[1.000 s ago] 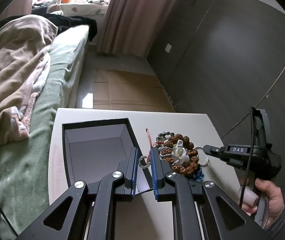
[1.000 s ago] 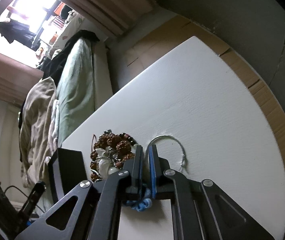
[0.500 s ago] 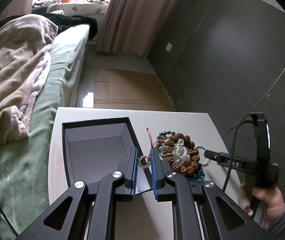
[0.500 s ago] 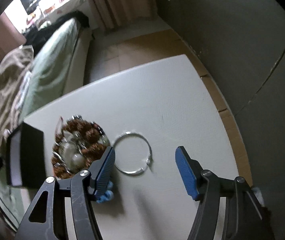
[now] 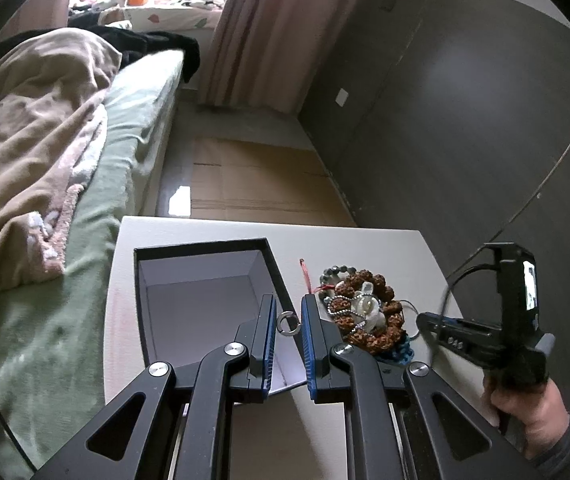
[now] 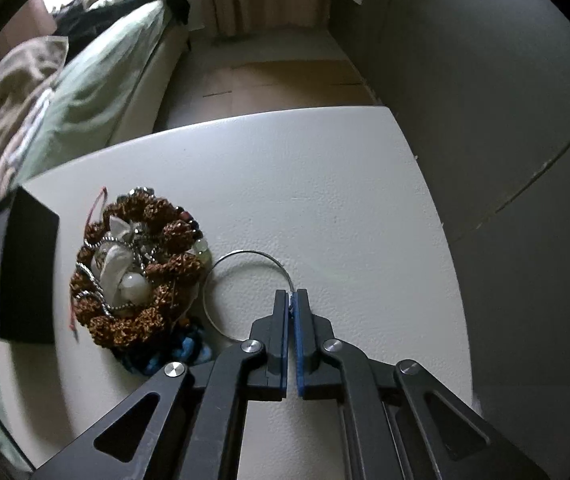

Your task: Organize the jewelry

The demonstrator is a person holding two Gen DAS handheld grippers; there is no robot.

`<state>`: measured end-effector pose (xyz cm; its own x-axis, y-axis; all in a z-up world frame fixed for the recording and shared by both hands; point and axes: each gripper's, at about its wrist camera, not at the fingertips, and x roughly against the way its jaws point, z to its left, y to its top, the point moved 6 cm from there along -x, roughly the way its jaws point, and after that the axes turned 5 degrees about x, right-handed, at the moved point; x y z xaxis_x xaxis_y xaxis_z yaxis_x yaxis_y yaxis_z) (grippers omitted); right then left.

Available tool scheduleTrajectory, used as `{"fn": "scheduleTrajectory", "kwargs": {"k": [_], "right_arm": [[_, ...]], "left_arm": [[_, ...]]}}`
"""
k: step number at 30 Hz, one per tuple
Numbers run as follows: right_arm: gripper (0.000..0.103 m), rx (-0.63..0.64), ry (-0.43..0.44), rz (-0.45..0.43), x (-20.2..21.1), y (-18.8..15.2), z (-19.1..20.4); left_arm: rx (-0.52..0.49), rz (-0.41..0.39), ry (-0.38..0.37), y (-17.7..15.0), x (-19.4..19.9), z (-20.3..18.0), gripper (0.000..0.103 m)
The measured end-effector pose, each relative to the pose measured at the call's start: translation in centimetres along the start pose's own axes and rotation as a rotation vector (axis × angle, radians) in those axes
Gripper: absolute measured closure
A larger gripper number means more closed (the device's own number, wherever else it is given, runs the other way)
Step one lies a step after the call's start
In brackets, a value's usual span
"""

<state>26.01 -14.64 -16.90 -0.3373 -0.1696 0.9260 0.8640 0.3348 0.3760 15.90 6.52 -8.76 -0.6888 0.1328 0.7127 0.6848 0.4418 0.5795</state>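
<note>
My left gripper [image 5: 288,300] is shut on a small silver ring [image 5: 279,322], held just above the near right corner of an open black box [image 5: 201,246] with a pale lining. To its right lies a pile of jewelry [image 5: 365,312]: brown seed beads, a silver chain, pale stones. In the right wrist view the same pile [image 6: 137,276] sits left of a thin silver bangle [image 6: 253,254] lying on the white table [image 6: 305,180]. My right gripper [image 6: 292,294] is shut on the bangle's near right side, pointing steeply down. It also shows in the left wrist view as the right gripper [image 5: 425,318].
A blue woven piece [image 6: 181,348] sticks out from under the pile. The black box [image 6: 25,272] stands at the table's left. A bed with a green sheet [image 5: 125,128] runs along the left; a dark wall [image 5: 465,120] borders the right.
My right gripper rolled and tipped downward, opened wide over the bangle, then closed on its wire. My left gripper stayed still with the ring.
</note>
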Motion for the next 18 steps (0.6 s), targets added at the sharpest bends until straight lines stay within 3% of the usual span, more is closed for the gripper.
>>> {"fn": "scheduleTrajectory", "kwargs": {"k": [8, 15, 18], "right_arm": [[0.099, -0.114, 0.200, -0.089, 2.6, 0.8, -0.5], [0.102, -0.120, 0.259, -0.170, 5.1, 1.0, 1.4], [0.102, -0.117, 0.236, -0.211, 6.5, 1.6, 1.7]], "left_arm": [[0.038, -0.016, 0.019, 0.5, 0.5, 1.7, 0.090], [0.063, -0.022, 0.033, 0.8, 0.8, 2.7, 0.090], [0.065, -0.021, 0.038, 0.8, 0.7, 2.8, 0.090]]}}
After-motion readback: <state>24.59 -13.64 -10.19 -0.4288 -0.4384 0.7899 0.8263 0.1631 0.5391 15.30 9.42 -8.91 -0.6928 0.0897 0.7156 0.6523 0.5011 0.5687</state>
